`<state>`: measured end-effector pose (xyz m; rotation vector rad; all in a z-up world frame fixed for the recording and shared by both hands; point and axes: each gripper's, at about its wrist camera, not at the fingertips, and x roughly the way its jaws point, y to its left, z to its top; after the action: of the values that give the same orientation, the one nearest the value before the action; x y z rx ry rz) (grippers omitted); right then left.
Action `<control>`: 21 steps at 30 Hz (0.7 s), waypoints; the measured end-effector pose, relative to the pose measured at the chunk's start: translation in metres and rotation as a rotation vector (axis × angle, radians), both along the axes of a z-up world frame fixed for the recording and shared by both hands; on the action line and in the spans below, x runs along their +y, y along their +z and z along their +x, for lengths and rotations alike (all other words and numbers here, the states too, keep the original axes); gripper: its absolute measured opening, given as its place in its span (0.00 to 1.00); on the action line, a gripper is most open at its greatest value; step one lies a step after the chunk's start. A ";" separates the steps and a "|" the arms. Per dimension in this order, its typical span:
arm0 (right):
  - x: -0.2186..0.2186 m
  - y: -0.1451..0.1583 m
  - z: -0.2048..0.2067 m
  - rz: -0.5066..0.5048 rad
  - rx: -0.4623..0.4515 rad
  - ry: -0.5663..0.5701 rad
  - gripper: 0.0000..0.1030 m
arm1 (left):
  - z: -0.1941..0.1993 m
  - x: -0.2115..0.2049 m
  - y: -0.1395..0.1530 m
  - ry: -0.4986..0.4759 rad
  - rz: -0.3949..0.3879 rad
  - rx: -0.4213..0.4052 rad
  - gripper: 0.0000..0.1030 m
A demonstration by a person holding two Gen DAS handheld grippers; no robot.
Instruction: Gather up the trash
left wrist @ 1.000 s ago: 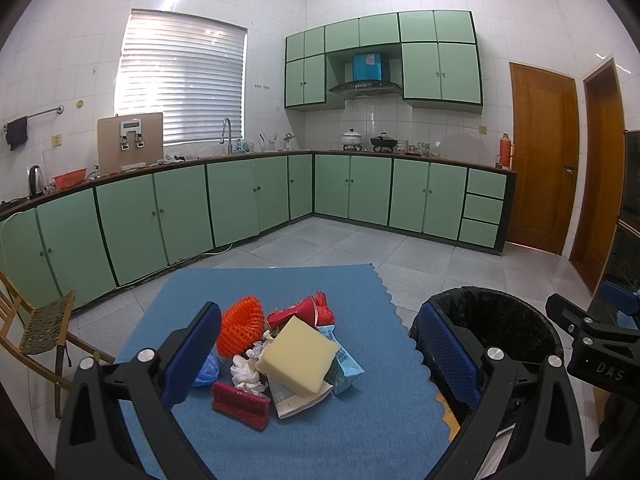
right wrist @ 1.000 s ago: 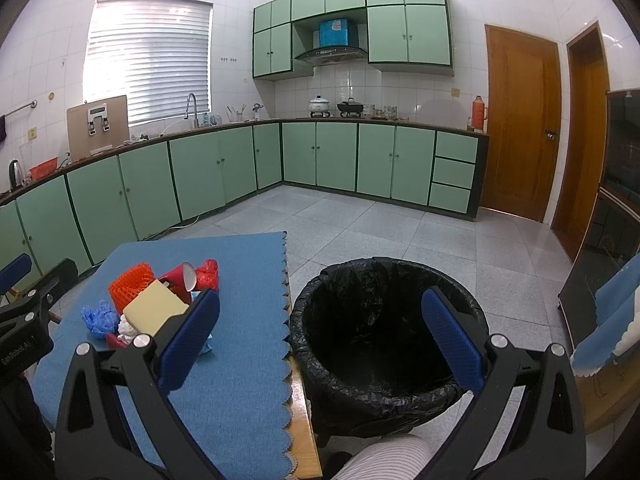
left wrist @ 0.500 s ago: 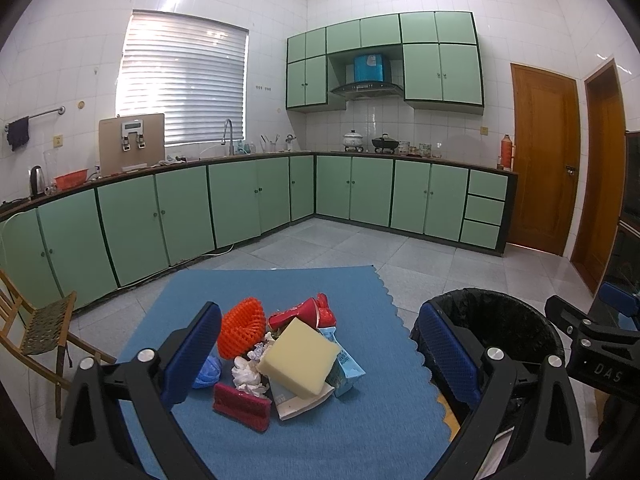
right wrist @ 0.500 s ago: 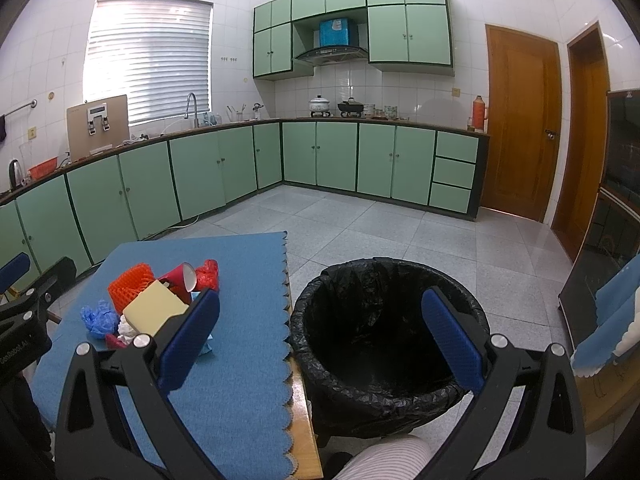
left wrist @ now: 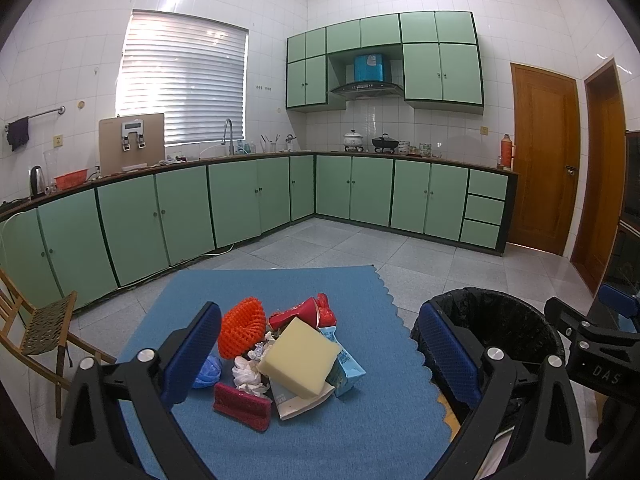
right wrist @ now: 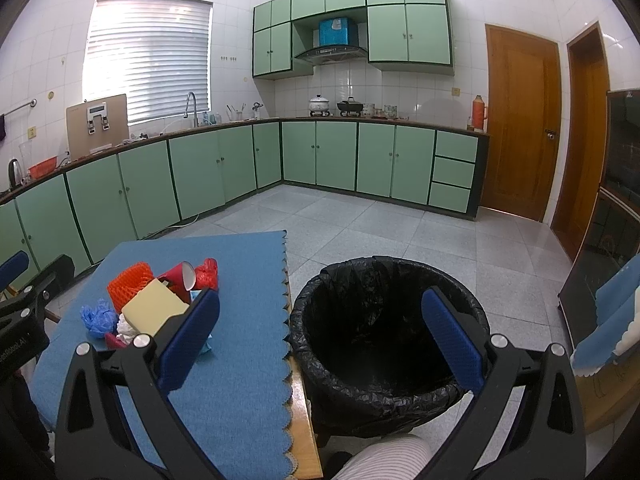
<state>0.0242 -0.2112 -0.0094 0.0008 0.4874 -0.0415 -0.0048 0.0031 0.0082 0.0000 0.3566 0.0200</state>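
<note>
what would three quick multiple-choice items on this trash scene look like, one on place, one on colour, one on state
1. Where does the bin stand relative to the blue mat?
A. off its right edge
B. on top of it
C. behind its far edge

2. What colour is the bin liner?
A. white
B. black
C. green

3. How is the left gripper?
A. shut on the yellow sponge
B. shut on nothing
C. open, holding nothing

Answers:
1 A, since the right wrist view shows the bin beyond the mat's scalloped right edge.
2 B, since a black bag covers the rim.
3 C, since its fingers stand wide apart with the trash pile beyond them.
</note>
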 end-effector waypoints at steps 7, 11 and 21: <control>0.001 -0.001 0.001 -0.001 0.000 0.000 0.95 | 0.000 0.000 0.000 0.000 0.001 0.001 0.94; 0.001 -0.001 0.001 -0.001 0.001 0.001 0.95 | 0.000 0.000 0.000 0.000 0.001 0.000 0.94; 0.005 -0.008 0.004 -0.004 0.009 0.006 0.95 | 0.002 0.001 -0.006 0.004 -0.003 0.006 0.94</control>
<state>0.0281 -0.2066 -0.0174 -0.0052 0.4964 -0.0364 -0.0032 0.0044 0.0025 -0.0038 0.3625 0.0231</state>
